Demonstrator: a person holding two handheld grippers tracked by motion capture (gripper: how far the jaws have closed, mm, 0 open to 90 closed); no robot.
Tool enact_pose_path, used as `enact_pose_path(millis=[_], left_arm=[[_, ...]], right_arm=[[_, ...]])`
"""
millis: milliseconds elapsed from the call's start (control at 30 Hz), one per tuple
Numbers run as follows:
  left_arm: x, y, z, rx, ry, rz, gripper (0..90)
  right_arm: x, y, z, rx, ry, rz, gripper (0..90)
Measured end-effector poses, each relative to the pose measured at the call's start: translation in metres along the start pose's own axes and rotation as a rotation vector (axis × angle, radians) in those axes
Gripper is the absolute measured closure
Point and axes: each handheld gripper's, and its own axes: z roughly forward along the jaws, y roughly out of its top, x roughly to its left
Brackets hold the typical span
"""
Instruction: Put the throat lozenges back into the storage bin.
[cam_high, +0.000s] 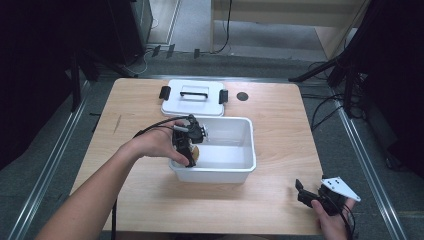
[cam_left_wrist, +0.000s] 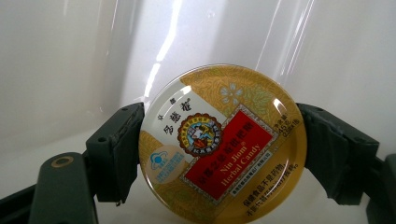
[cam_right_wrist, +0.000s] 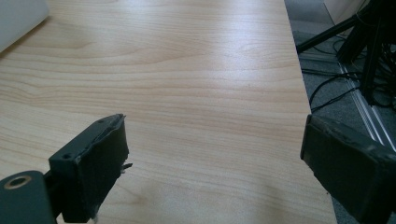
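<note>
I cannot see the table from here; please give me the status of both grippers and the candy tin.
Left gripper shut on candy tin, inside white bin. Right gripper open, empty, over bare table. Nothing in the way.

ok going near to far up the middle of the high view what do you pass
white bin → white lid with its black handle, lying flat on the table → grey floor beyond the table's far edge

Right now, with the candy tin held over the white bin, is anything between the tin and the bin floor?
Nothing visible. The left gripper is shut on the round Nin Jiom herbal candy tin inside the open white plastic bin. The bin's inside looks bare, and its lid lies on the table behind it.
</note>
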Motion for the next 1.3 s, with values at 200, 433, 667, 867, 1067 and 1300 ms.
enact_pose_path(millis=[200, 433, 667, 867, 1067, 1300], left_arm=[[-0.001, 0.001, 0.001, 0.003, -0.011, 0.002, 19.9], [-0.002, 0.001, 0.002, 0.008, -0.014, 0.003, 20.0], [0.000, -0.001, -0.001, -0.005, -0.006, -0.005, 23.0], [0.001, -0.004, -0.013, -0.044, -0.015, -0.039, 23.1], [-0.001, -0.008, -0.030, -0.053, -0.003, -0.043, 23.2], [0.005, -0.019, -0.055, -0.083, 0.011, -0.069, 24.9]], right_arm=[[0.000, 0.000, 0.000, 0.000, 0.001, -0.001, 7.3], [0.000, 0.000, 0.000, 0.000, -0.005, -0.001, 8.8], [0.000, 0.000, 0.000, 0.000, -0.006, 0.000, 8.8], [0.000, 0.000, 0.000, 0.000, -0.005, 0.000, 8.8], [0.000, 0.000, 0.000, 0.001, -0.006, -0.003, 8.8], [0.000, 0.000, 0.000, 0.002, -0.007, -0.005, 8.9]])
